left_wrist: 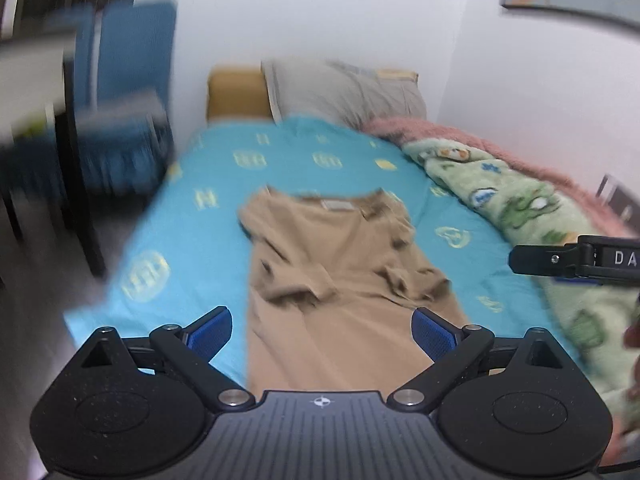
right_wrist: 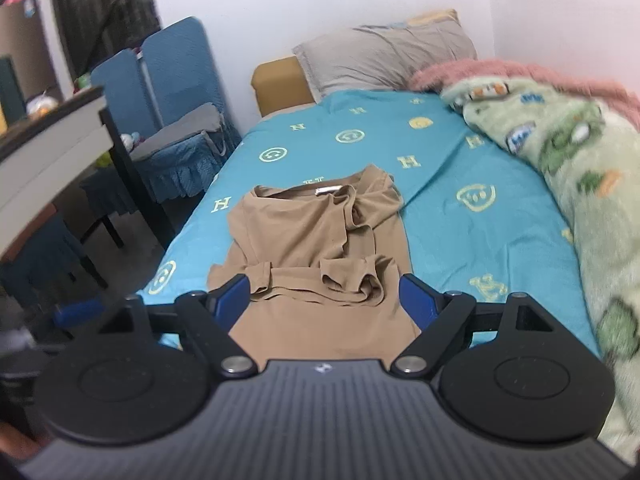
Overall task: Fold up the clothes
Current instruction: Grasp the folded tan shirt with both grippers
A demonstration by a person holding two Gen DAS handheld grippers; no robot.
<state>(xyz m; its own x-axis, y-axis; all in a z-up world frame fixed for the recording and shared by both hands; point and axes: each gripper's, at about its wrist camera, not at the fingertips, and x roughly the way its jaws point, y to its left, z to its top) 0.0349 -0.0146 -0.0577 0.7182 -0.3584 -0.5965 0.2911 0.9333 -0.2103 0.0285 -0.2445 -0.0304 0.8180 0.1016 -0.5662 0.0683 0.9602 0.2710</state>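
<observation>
A tan t-shirt (left_wrist: 336, 264) lies on a bed with a turquoise sheet (left_wrist: 200, 208), collar at the far end, both sleeves folded in over the body. It also shows in the right wrist view (right_wrist: 316, 248). My left gripper (left_wrist: 322, 332) is open and empty, held above the shirt's lower part. My right gripper (right_wrist: 324, 296) is open and empty, above the shirt's near hem. The right gripper's black finger shows at the right edge of the left wrist view (left_wrist: 576, 260).
A green patterned blanket (right_wrist: 580, 168) with a pink one behind it lies along the bed's right side. A grey pillow (right_wrist: 384, 56) is at the head. A blue chair (right_wrist: 176, 120) and a dark table (right_wrist: 52, 148) stand left of the bed.
</observation>
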